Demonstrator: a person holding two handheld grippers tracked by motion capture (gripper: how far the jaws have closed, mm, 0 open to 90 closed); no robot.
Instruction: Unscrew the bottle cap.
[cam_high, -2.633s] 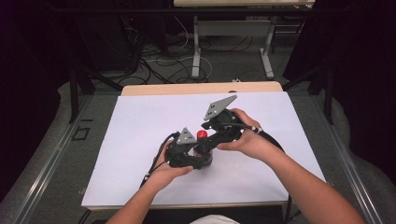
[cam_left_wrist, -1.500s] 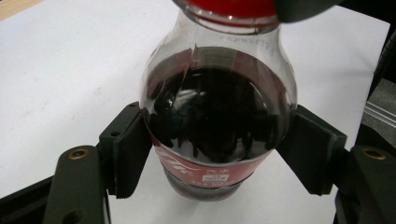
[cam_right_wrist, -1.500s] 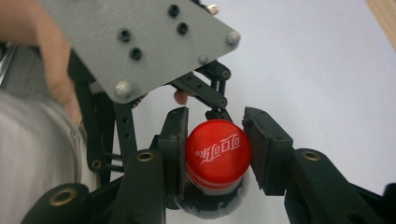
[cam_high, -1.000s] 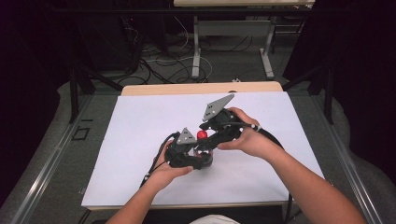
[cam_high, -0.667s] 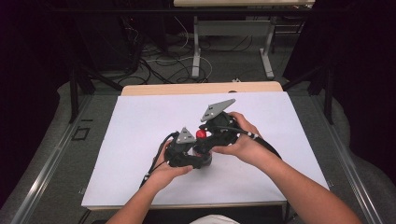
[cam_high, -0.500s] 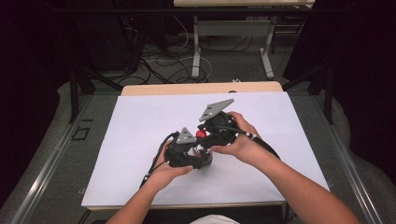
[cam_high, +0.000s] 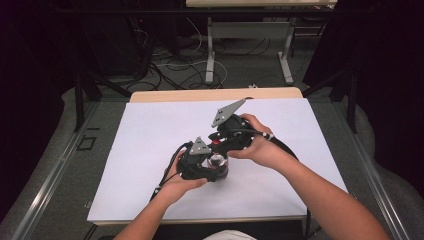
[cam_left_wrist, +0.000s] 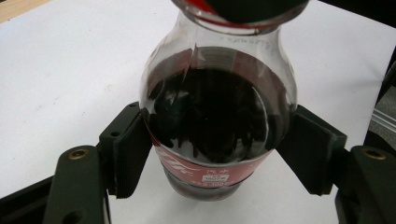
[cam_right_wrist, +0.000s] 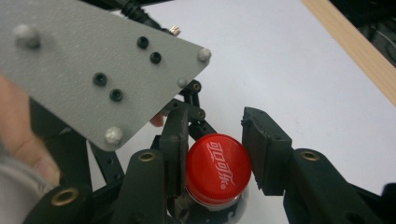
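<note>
A small cola bottle (cam_left_wrist: 219, 116) with dark liquid and a red label stands upright on the white sheet (cam_high: 150, 150). My left gripper (cam_left_wrist: 220, 154) is shut on its round body, one pad pressed to each side. In the high view the left gripper (cam_high: 207, 170) holds the bottle (cam_high: 219, 162) near the middle of the table. Its red cap (cam_right_wrist: 218, 168) sits between the pads of my right gripper (cam_right_wrist: 218, 156), whose jaws have just been closing and now press both sides. From above, the right gripper (cam_high: 218, 143) reaches the bottle top from the right.
The grey three-cornered plate (cam_right_wrist: 93, 70) of the left gripper sits close above the cap in the right gripper view. A wooden table edge (cam_high: 215, 95) runs along the far side of the sheet. Cables and metal table legs (cam_high: 210, 55) lie on the floor beyond.
My right gripper has shifted slightly left over the bottle top, and the red cap is now mostly covered from above. The left hand and the bottle have stayed put.
</note>
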